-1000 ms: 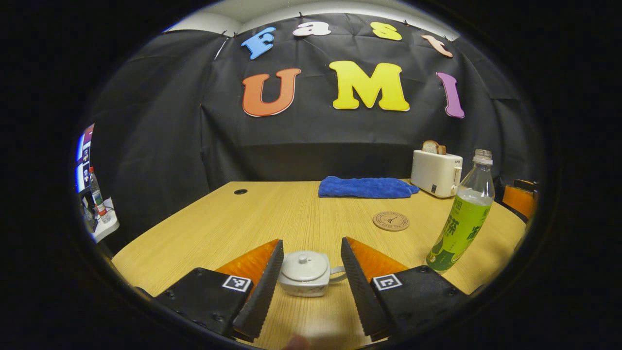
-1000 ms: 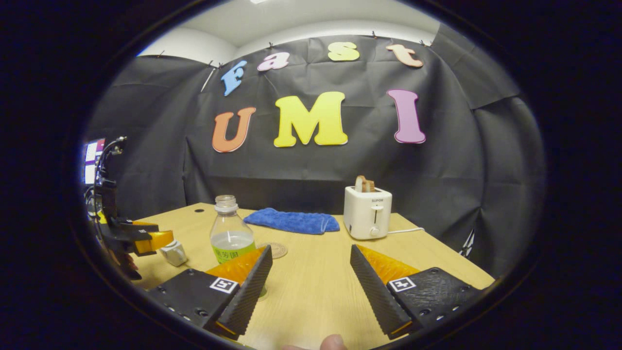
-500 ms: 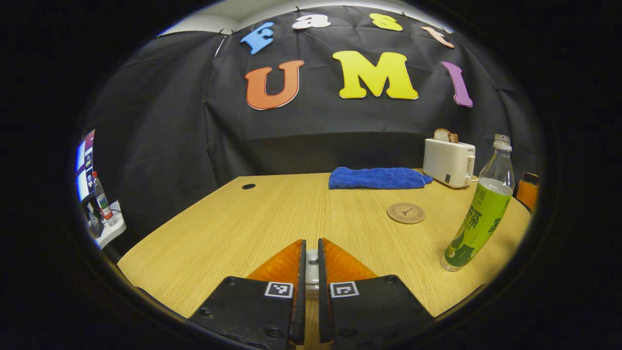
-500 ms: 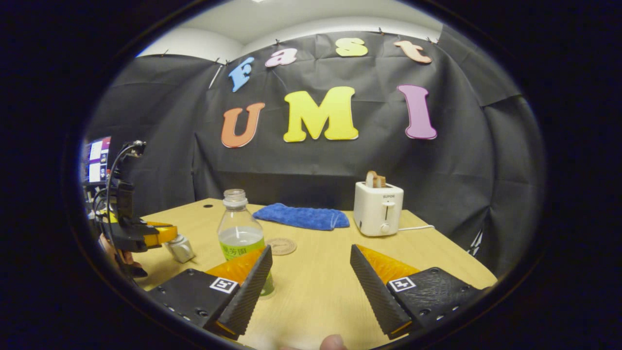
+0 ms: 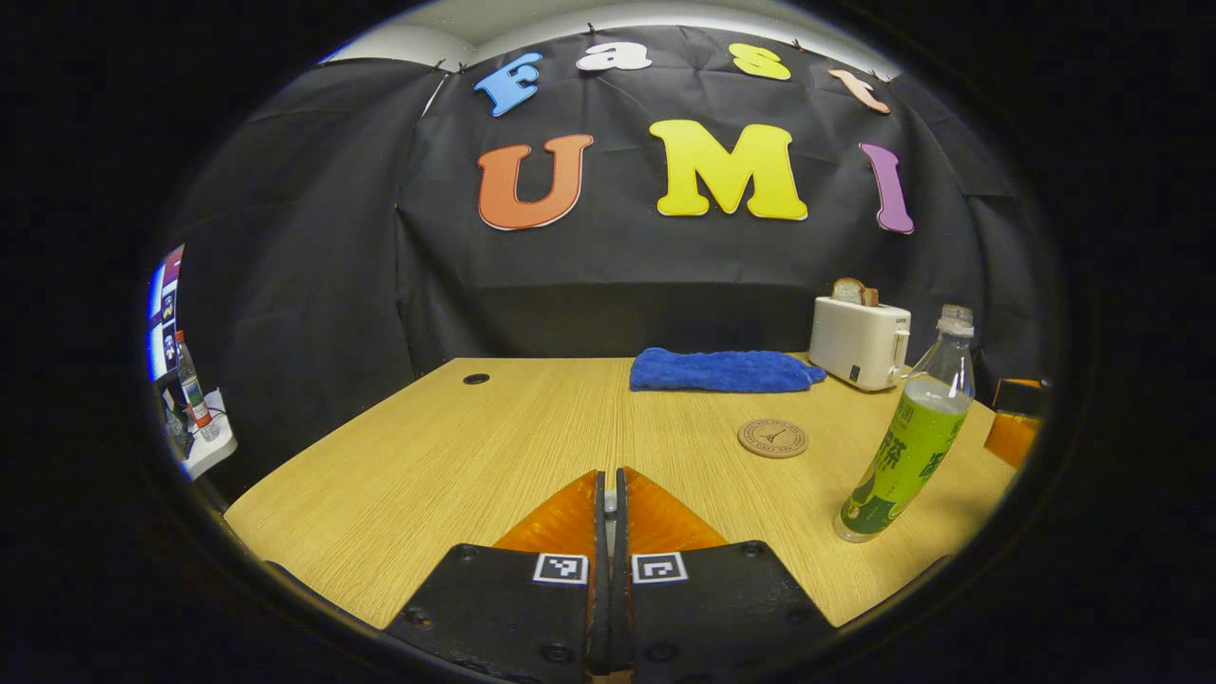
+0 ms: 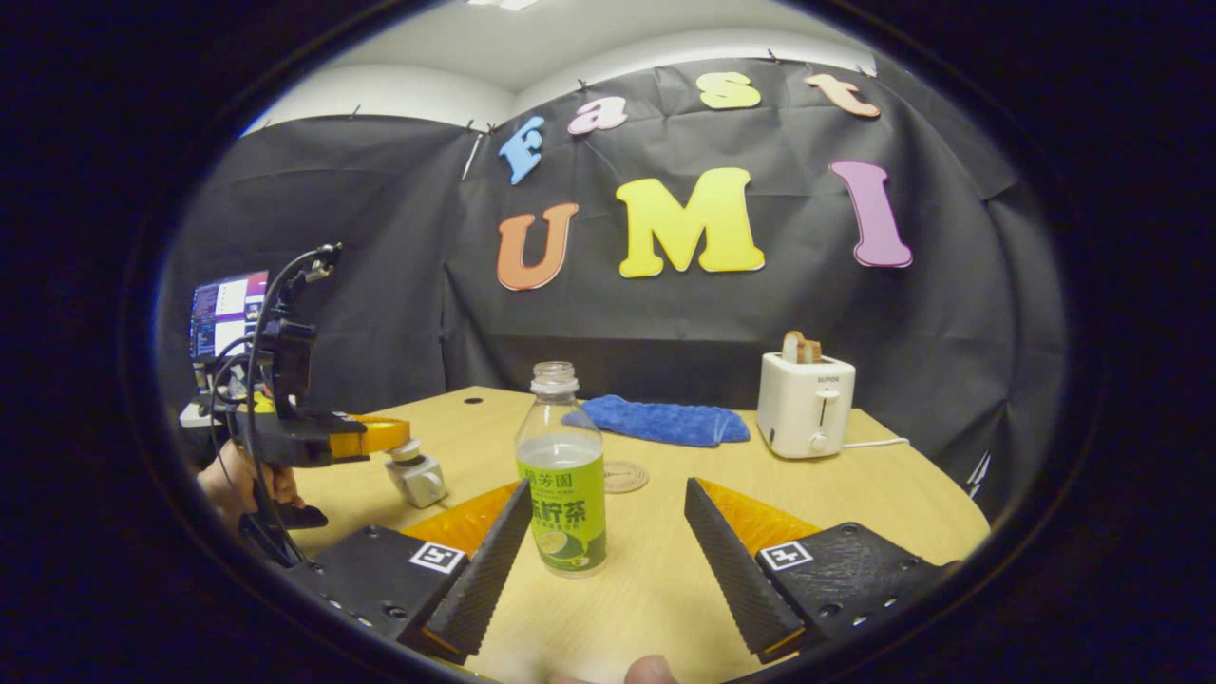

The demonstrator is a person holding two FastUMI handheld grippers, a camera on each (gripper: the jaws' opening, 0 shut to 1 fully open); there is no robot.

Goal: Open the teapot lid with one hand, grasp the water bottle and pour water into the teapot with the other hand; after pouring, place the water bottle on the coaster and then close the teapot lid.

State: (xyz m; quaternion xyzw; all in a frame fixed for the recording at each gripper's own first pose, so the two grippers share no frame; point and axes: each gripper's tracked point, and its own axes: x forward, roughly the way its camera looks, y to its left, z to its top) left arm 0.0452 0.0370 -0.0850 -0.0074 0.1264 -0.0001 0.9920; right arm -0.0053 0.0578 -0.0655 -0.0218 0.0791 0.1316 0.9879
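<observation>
Left tool (image 6: 389,435) was pinched on the round ceramic lid (image 6: 407,453); right tool (image 6: 608,546) gaped around the ribbed-cap-less plastic water bottle (image 6: 562,475), not touching.

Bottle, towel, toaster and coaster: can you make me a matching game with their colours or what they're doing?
Things:
1. bottle
2. towel
3. toaster
4. coaster

Clues:
A. blue, lying flat near the wall
B. white, with bread sticking out of the top
C. round and brown, nothing on it
D. green label, no cap, standing upright

Pairs: 1-D, 2-A, 3-B, 4-C
</observation>
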